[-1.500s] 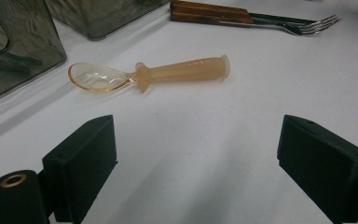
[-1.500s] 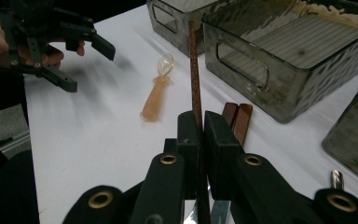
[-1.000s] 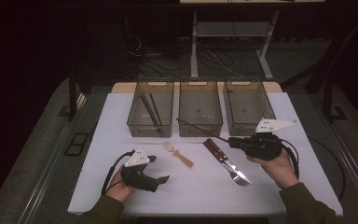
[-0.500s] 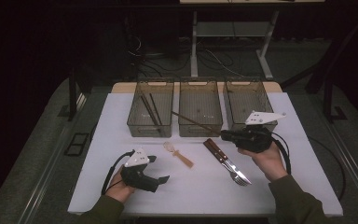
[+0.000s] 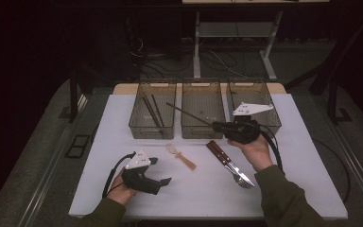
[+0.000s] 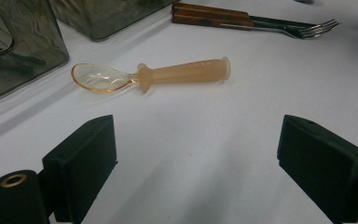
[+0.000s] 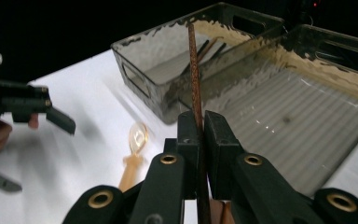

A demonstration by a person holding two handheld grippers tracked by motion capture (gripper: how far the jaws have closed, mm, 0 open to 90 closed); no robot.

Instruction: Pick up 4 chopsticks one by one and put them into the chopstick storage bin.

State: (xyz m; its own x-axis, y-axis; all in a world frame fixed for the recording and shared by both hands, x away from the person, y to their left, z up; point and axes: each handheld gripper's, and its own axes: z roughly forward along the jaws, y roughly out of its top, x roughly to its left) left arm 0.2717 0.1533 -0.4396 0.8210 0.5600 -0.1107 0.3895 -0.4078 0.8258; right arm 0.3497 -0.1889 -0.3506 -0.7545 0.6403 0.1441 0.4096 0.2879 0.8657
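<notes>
Right tongs [image 7: 199,122] clamp a chopstick [image 7: 194,70] over the middle bin [image 7: 279,93].

You wear olive-green sleeves [image 5: 283,198]. Your left gripper [image 5: 166,180] and right gripper [image 5: 216,126] are matte black, each topped by a pale grey three-cornered plate [image 5: 251,109] and trailing a black cable [image 5: 273,146]. Brass-coloured rivets [image 7: 168,159] dot the jaw arms.

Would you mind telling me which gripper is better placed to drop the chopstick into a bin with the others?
The right gripper. It is shut on the chopstick, whose far end hangs over the middle bin, beside the left bin holding dark sticks. The left gripper sits open near the spoon.
</notes>
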